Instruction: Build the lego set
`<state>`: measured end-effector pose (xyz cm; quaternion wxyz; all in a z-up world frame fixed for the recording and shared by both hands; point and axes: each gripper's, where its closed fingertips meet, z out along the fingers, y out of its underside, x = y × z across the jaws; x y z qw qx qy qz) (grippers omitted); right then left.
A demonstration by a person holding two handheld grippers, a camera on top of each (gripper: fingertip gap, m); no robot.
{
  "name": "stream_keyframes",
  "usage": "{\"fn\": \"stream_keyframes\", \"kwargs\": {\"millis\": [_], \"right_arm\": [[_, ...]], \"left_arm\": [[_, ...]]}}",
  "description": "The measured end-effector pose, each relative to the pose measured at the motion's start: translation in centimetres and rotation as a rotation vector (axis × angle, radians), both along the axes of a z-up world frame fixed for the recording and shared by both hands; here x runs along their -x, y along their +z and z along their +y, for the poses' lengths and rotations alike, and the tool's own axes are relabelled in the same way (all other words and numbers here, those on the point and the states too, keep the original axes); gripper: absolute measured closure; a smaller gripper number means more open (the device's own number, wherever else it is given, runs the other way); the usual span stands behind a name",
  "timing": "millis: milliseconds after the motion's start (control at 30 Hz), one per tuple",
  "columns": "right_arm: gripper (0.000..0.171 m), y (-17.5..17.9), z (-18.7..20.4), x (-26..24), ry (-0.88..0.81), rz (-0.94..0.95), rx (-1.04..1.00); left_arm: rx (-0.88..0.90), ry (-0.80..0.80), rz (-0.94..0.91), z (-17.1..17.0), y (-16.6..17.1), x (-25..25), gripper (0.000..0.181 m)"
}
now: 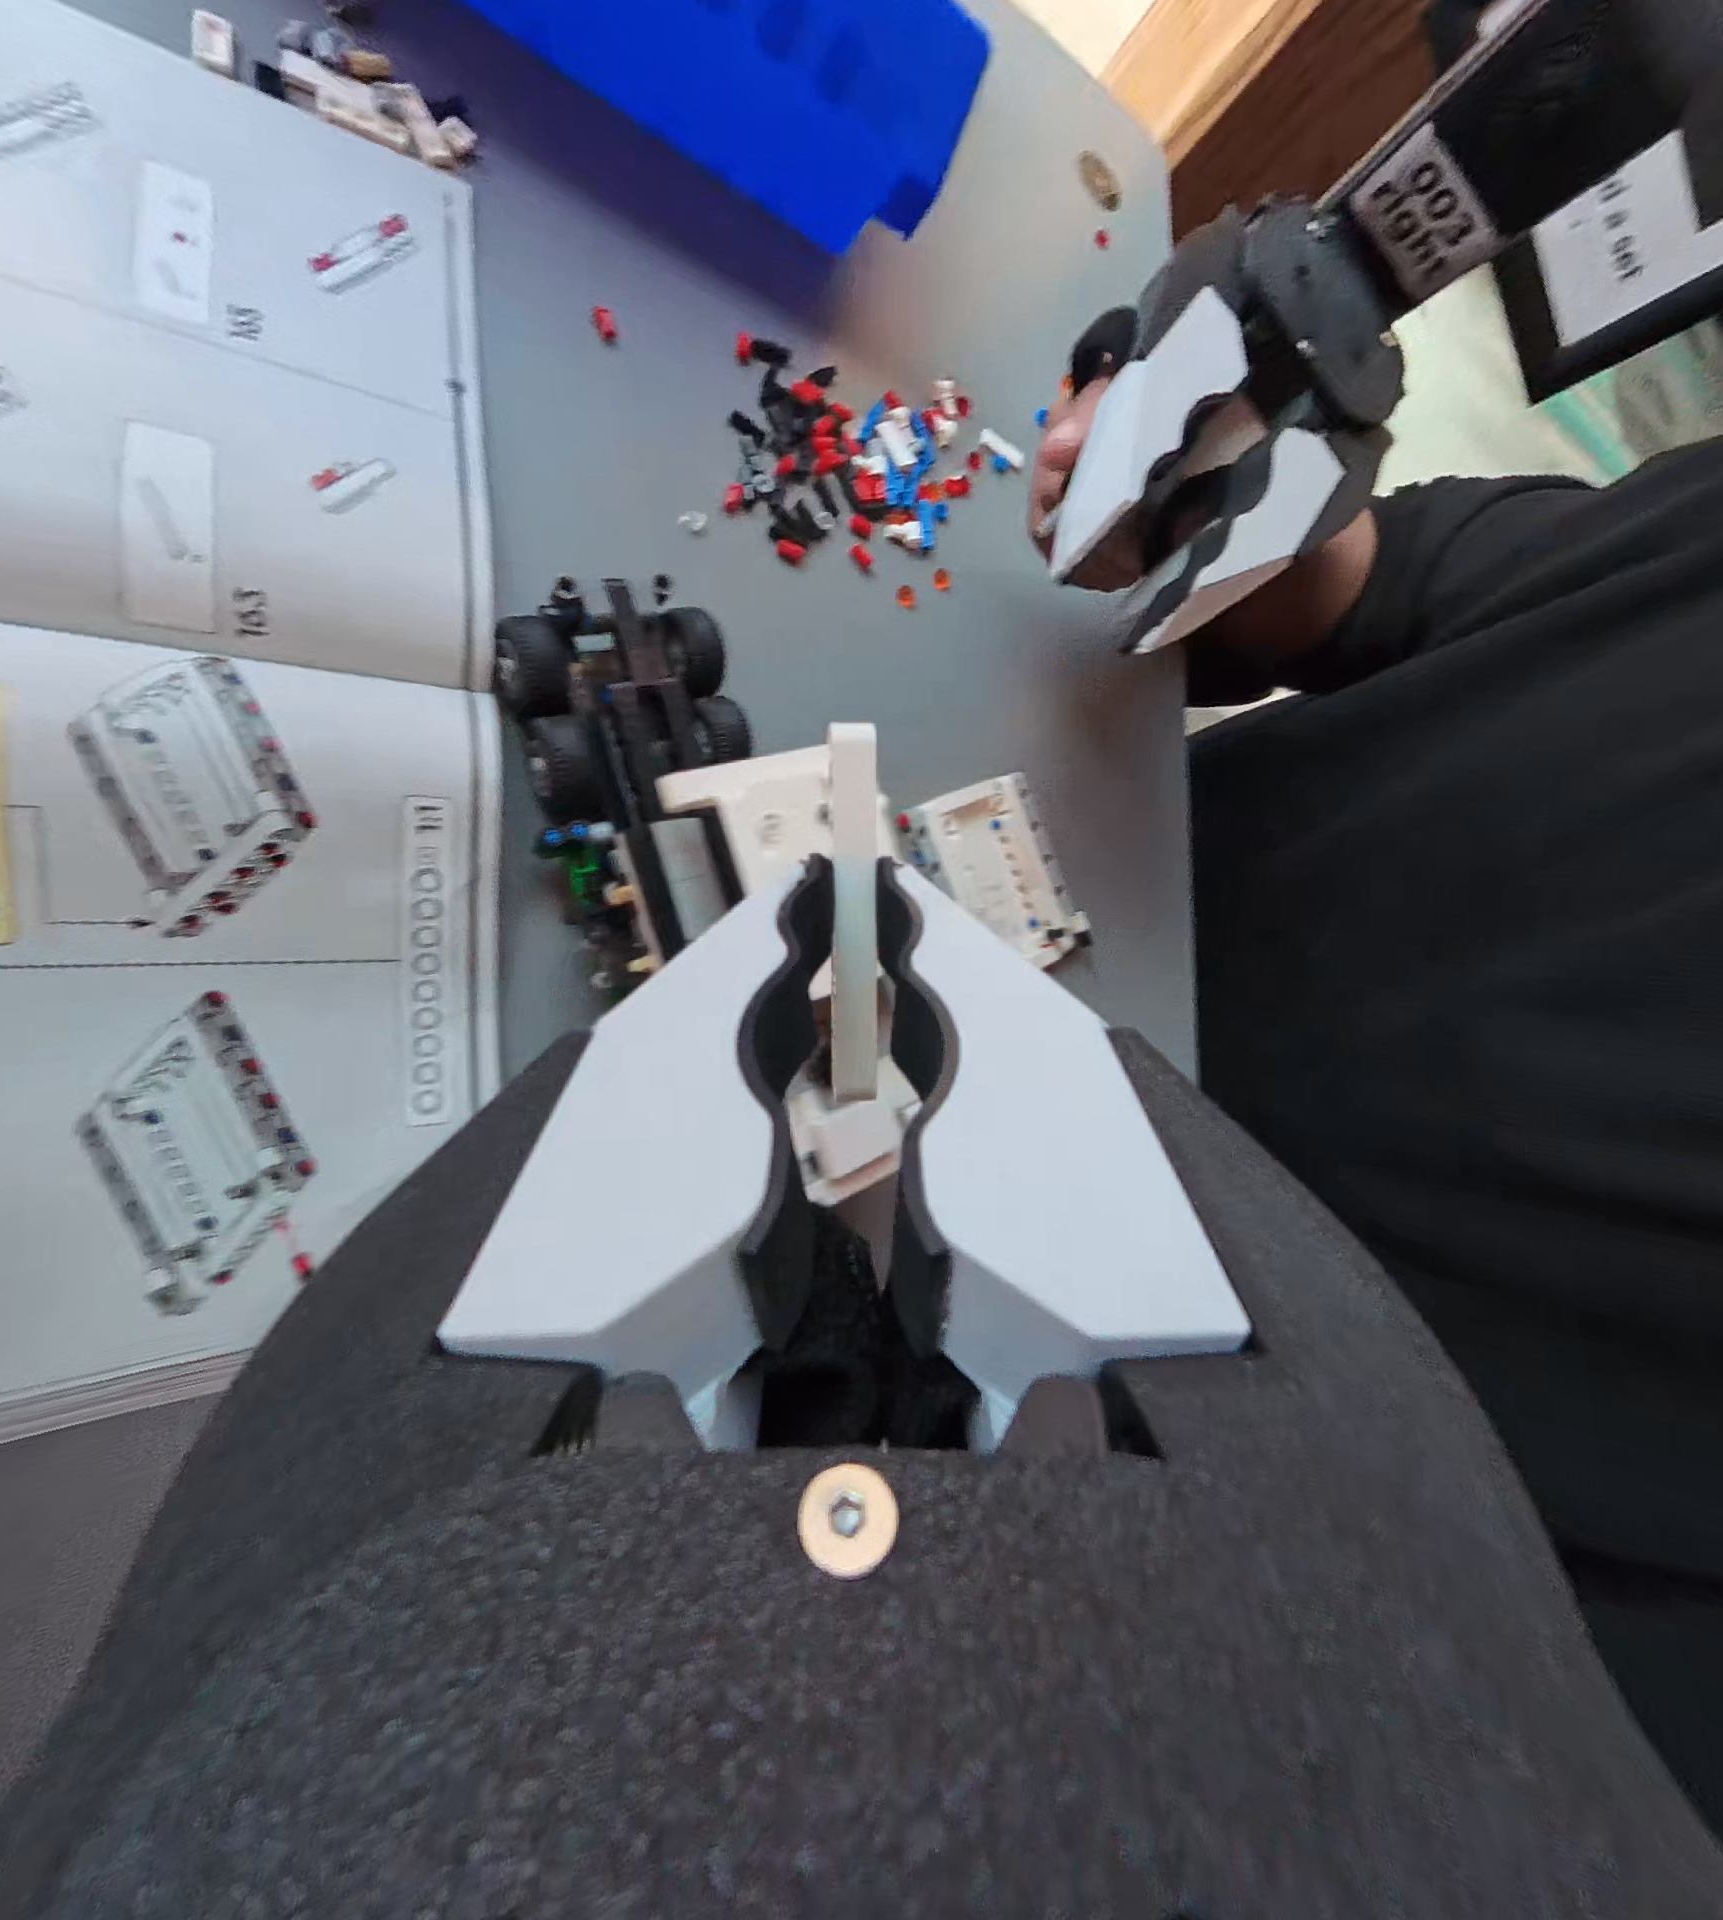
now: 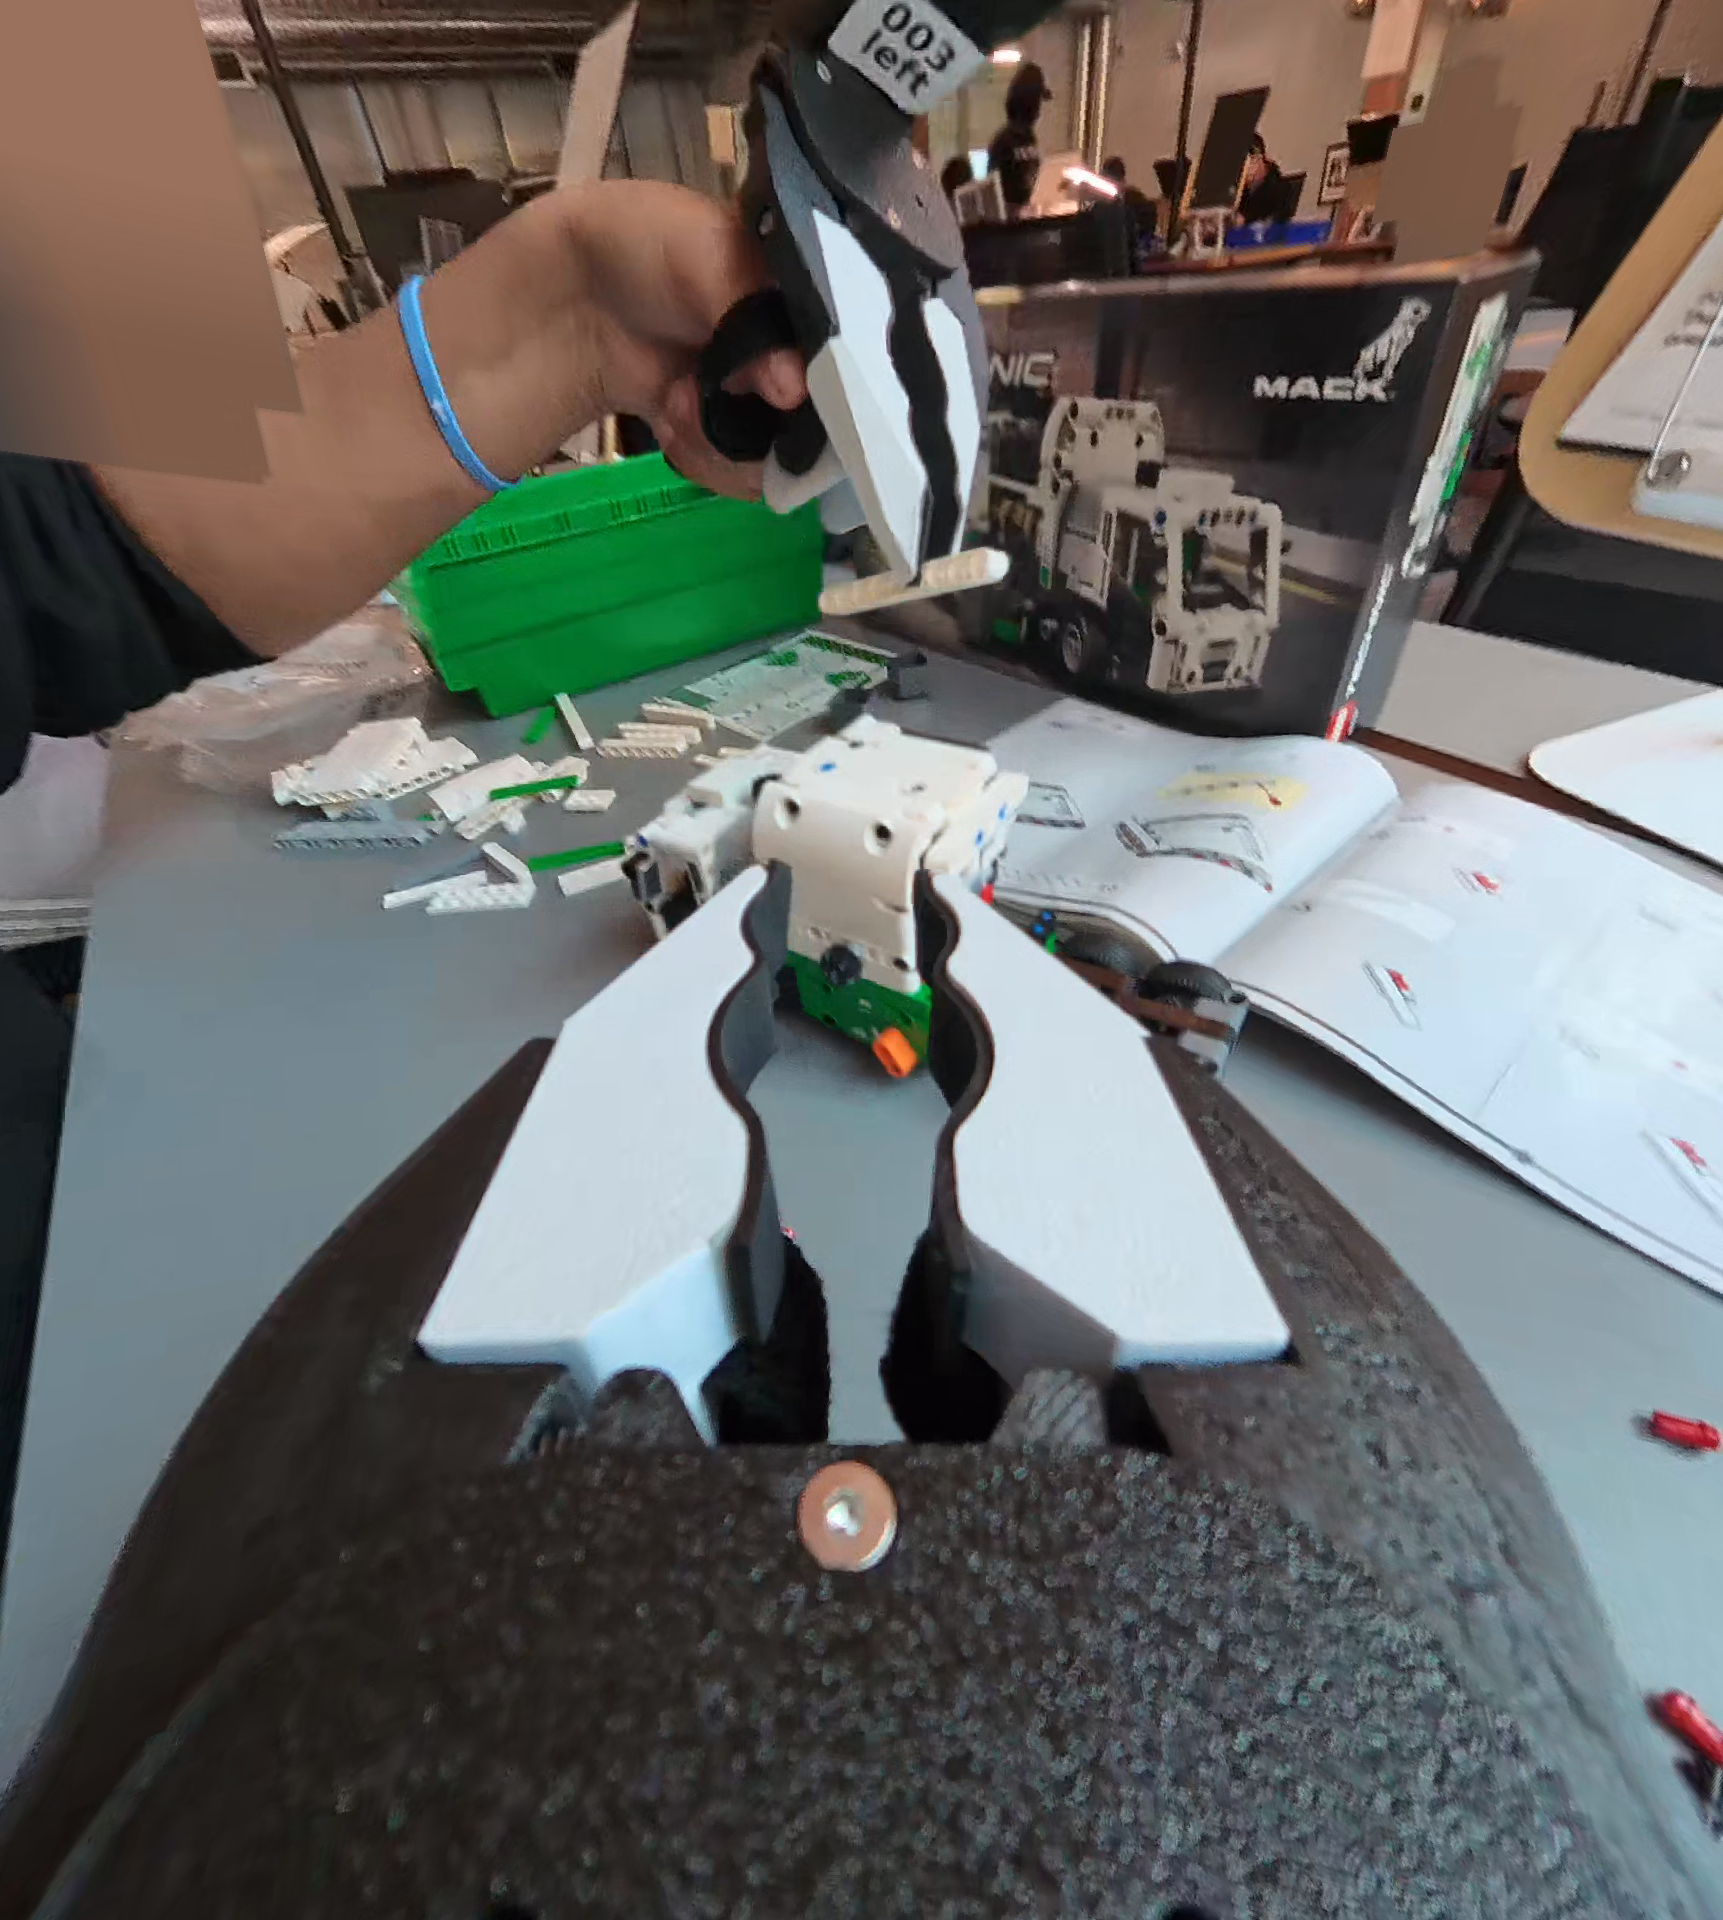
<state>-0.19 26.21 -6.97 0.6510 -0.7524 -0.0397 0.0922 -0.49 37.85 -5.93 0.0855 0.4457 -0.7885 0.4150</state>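
Half-built truck [image 2: 836, 831] sits mid-table at 12 o'clock from the right gripper [image 2: 846, 935], whose jaws are spread, nothing held. It's light but pops apart easily, so I'd grab the solid white block. Left gripper [image 1: 852, 894] is clenched on a stiff white beam [image 1: 852, 831], held up in the air. Only the left view shows the loose pins [image 1: 836, 457] at 12; only the right shows the box [image 2: 1252, 468].
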Motion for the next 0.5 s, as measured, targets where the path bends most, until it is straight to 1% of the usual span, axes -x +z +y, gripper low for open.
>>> {"fn": "stream_keyframes", "kwargs": {"millis": [67,133,167,200,267,300,400,500], "right_arm": [[0.146,1.0,-0.1,0.5,0.004,-0.084,-0.027],[0.144,1.2,0.0,1.5,0.01,-0.275,-0.044],[0.146,0.8,-0.1,1.6,-0.028,-0.36,-0.006],[0.151,0.3,-0.4,2.0,-0.038,-0.433,0.054],[0.141,-0.1,-0.9,4.0,0.025,-0.513,0.088],[0.138,0.0,-1.1,4.6,0.031,-0.549,0.09],[0.14,0.7,-2.0,5.4,-0.004,-0.686,0.064],[0.141,0.5,-3.1,7.3,0.056,-0.807,0.05]], "left_arm": [[0.071,-0.026,0.028,-2.3,1.6,1.7,0.175],[0.116,-0.053,0.057,-4.4,2.1,3.3,0.175],[0.133,-0.061,0.077,-5.3,2.2,4.0,0.175],[0.144,-0.064,0.095,-6.2,2.0,4.6,0.175],[0.153,-0.061,0.125,-7.7,1.5,5.6,0.175],[0.149,-0.064,0.14,-8.5,1.1,6.2,0.175],[0.13,-0.076,0.175,-10.9,-0.3,7.7,0.175],[0.115,-0.094,0.218,-13.2,-1.7,9.3,0.175]]}}
